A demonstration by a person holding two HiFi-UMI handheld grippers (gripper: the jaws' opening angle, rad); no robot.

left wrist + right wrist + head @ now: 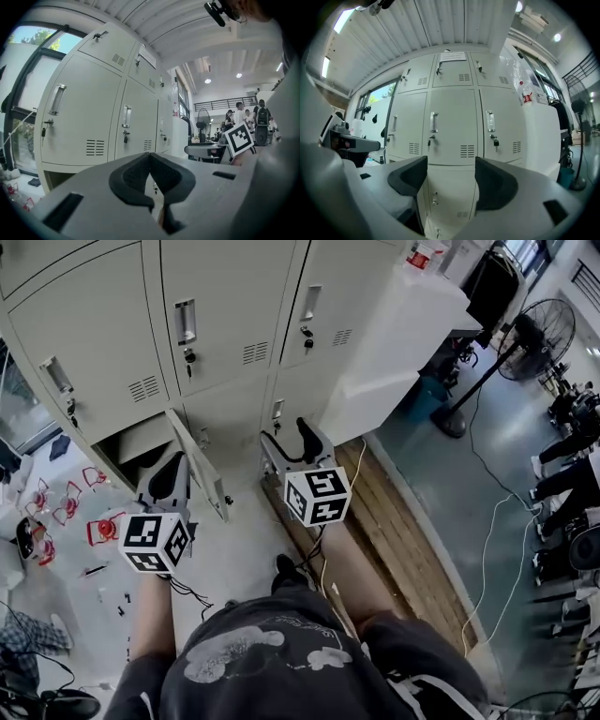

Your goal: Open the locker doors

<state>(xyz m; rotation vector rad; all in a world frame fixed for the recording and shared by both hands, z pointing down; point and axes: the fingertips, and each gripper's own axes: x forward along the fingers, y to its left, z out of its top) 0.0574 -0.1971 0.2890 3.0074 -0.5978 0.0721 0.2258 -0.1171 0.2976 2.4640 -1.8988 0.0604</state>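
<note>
The lockers stand as a grey bank straight ahead of the person. In the lockers' bottom row, the left-hand door is swung out towards the person, with a dark compartment behind it. The doors in the row above are shut, with keys in their locks. The left gripper hovers just in front of that open door, jaws closed together on nothing. The right gripper is in front of the lockers' bottom middle door, jaws wide apart and empty.
</note>
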